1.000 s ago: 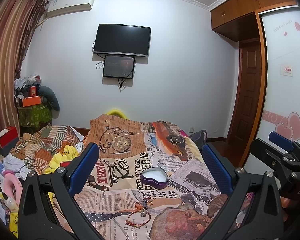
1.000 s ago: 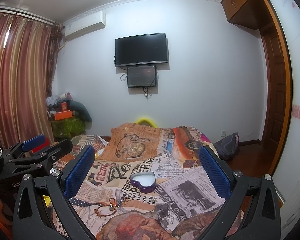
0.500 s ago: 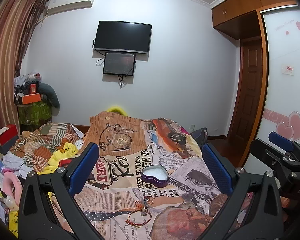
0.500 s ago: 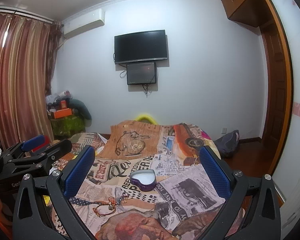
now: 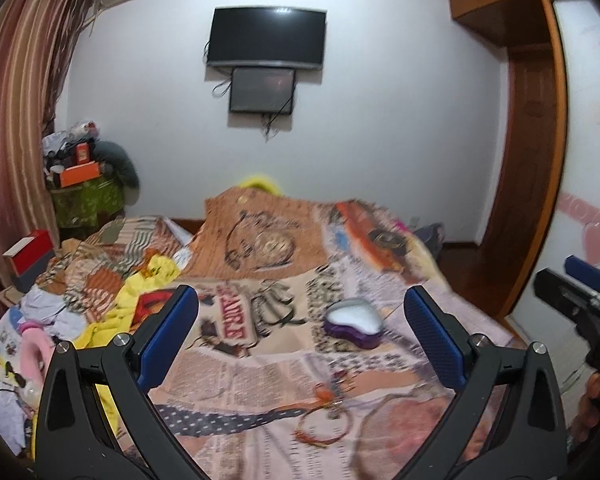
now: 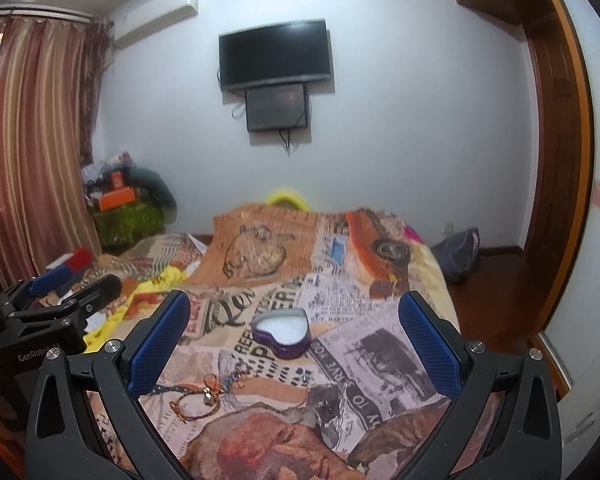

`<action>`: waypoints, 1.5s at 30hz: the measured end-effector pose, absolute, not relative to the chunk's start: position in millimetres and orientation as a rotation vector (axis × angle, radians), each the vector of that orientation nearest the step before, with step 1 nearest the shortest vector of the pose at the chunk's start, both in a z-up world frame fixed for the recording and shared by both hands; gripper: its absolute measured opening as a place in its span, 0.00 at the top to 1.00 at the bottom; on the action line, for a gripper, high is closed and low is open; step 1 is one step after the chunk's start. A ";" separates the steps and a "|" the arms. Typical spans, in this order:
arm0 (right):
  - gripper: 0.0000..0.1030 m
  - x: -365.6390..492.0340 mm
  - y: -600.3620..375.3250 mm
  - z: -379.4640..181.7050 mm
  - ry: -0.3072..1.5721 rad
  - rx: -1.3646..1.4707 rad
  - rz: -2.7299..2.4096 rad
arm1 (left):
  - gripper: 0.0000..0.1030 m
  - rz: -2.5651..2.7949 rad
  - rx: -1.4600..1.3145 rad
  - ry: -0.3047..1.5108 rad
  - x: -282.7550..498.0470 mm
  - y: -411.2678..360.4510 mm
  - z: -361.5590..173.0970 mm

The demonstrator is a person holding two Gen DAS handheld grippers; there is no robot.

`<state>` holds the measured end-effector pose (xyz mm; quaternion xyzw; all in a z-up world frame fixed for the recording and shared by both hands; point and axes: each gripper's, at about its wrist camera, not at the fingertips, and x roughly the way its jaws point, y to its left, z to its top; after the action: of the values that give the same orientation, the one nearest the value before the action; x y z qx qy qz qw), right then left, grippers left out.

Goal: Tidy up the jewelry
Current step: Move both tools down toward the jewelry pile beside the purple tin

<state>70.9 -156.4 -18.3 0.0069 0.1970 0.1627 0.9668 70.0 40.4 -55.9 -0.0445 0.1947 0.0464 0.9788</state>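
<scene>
A purple heart-shaped box [image 5: 353,323] with a white inside lies open on the printed bedspread [image 5: 260,364]; it also shows in the right wrist view [image 6: 282,332]. A red cord bracelet with small charms [image 5: 324,420] lies nearer, also in the right wrist view [image 6: 198,402]. A small pair of studs [image 6: 303,377] lies below the box. My left gripper [image 5: 300,332] is open and empty above the bed, behind the bracelet. My right gripper [image 6: 294,332] is open and empty, framing the box from above. Each gripper shows at the other view's edge.
A heap of clothes and a yellow cloth [image 5: 112,304] covers the bed's left side. A red and white box [image 5: 30,254] lies at the far left. A dark bag [image 6: 458,254] sits on the floor to the right. A wardrobe door [image 5: 588,160] stands at the right.
Both grippers have tilted down and moved a little closer to the bed; the box and bracelet sit higher and larger in view. Both stay open. Nothing on the bed has moved.
</scene>
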 end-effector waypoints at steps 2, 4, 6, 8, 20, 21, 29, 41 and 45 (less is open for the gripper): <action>0.00 79.0 -153.7 -27.7 0.448 0.011 0.334 | 0.00 0.104 -0.081 0.437 79.6 47.1 -66.9; 0.00 91.4 -149.5 -41.1 0.512 0.002 0.340 | 0.00 0.111 -0.084 0.495 90.7 54.7 -81.4; 0.00 100.5 -145.3 -54.8 0.564 -0.005 0.348 | 0.00 0.108 -0.100 0.554 100.9 61.2 -97.4; 0.00 107.7 -141.3 -65.4 0.608 -0.014 0.357 | 0.00 0.107 -0.114 0.611 110.1 67.8 -113.3; 0.13 126.1 -101.0 -114.3 0.786 -0.067 0.525 | 0.33 0.028 -0.167 0.839 135.9 79.3 -178.9; 0.19 126.4 -95.5 -119.0 0.801 -0.076 0.547 | 0.35 0.025 -0.160 0.848 136.1 78.6 -181.6; 0.66 129.4 -63.1 -151.1 0.940 -0.111 0.700 | 0.57 -0.034 -0.117 0.868 129.4 73.2 -194.3; 0.83 135.7 -42.3 -166.7 1.011 -0.175 0.721 | 0.65 -0.093 -0.165 0.885 130.4 77.0 -203.8; 0.83 139.3 -37.4 -173.5 1.028 -0.191 0.708 | 0.65 -0.101 -0.173 0.899 132.1 77.0 -206.3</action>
<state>139.3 -37.4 -173.5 -0.0891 0.4805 0.3311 0.8072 132.1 77.0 -206.3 -0.0837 0.4339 -0.0489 0.8957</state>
